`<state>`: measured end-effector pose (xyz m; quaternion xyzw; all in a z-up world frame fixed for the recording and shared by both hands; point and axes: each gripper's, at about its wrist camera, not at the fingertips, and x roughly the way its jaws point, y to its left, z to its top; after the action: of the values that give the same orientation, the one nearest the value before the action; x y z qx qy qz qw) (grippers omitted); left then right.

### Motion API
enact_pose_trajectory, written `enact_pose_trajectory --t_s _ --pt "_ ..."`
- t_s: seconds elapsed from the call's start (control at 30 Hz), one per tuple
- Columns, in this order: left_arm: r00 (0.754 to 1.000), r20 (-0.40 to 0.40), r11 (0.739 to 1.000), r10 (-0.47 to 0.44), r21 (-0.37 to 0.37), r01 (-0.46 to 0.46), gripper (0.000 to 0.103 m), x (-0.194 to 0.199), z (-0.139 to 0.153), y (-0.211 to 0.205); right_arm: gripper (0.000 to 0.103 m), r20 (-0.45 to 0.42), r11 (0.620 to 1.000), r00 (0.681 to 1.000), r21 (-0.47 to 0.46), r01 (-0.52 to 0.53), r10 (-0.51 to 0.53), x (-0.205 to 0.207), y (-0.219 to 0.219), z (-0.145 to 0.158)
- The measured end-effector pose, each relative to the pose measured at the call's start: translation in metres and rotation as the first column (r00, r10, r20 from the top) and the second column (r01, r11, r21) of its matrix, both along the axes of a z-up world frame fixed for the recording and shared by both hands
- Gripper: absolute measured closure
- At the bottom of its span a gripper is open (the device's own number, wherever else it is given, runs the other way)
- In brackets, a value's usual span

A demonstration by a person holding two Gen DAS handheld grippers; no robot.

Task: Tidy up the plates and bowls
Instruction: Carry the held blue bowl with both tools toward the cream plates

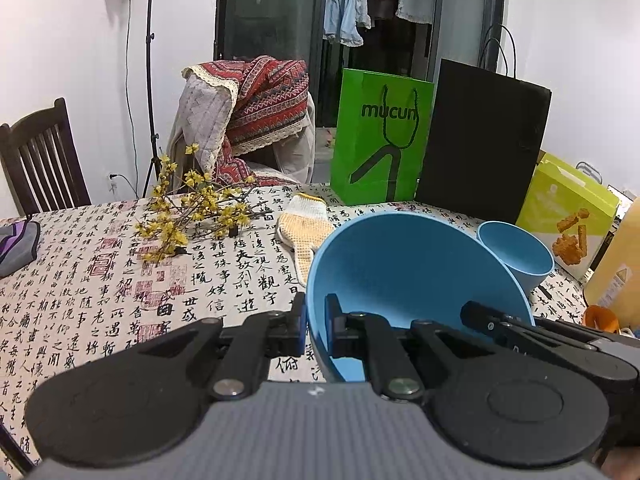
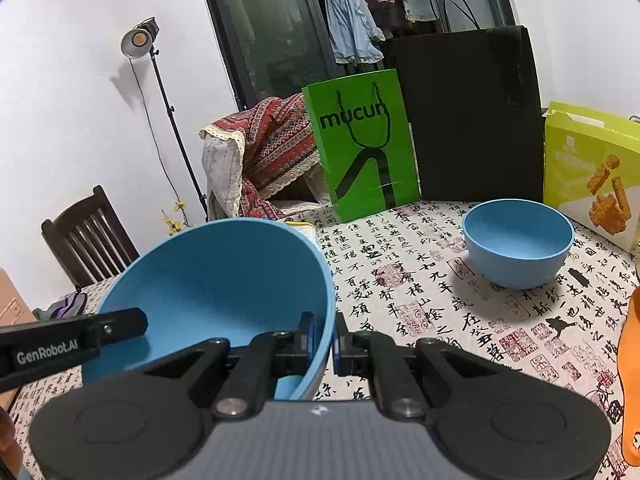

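A large blue bowl (image 1: 400, 272) (image 2: 216, 276) hangs tilted just above the table, held between both grippers. My left gripper (image 1: 316, 324) is shut on its left rim, one pad inside and one outside. My right gripper (image 2: 324, 336) is shut on the opposite rim in the same way. In the left wrist view, one of the right gripper's fingers (image 1: 496, 322) shows at the bowl's far side. A smaller blue bowl (image 1: 516, 252) (image 2: 518, 240) stands upright on the tablecloth, to the right of and beyond the large one.
A green paper bag (image 1: 380, 140), a black bag (image 1: 480, 140) and a yellow-green snack box (image 2: 588, 172) line the table's far edge. A work glove (image 1: 304, 224) and a yellow flower branch (image 1: 192, 208) lie to the left. An orange object (image 2: 630, 360) sits at the right.
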<state>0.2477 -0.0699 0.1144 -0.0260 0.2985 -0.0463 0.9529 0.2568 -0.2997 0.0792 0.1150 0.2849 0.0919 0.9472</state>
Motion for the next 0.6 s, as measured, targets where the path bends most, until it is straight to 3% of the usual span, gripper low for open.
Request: enact_pose_trajectory --t_s 0.6 --pt "1.000 0.017 1.000 0.006 -0.004 -0.006 0.094 -0.029 0.000 0.016 0.094 0.015 1.000 1.000 0.002 -0.021 0.021 -0.029 0.012 0.002"
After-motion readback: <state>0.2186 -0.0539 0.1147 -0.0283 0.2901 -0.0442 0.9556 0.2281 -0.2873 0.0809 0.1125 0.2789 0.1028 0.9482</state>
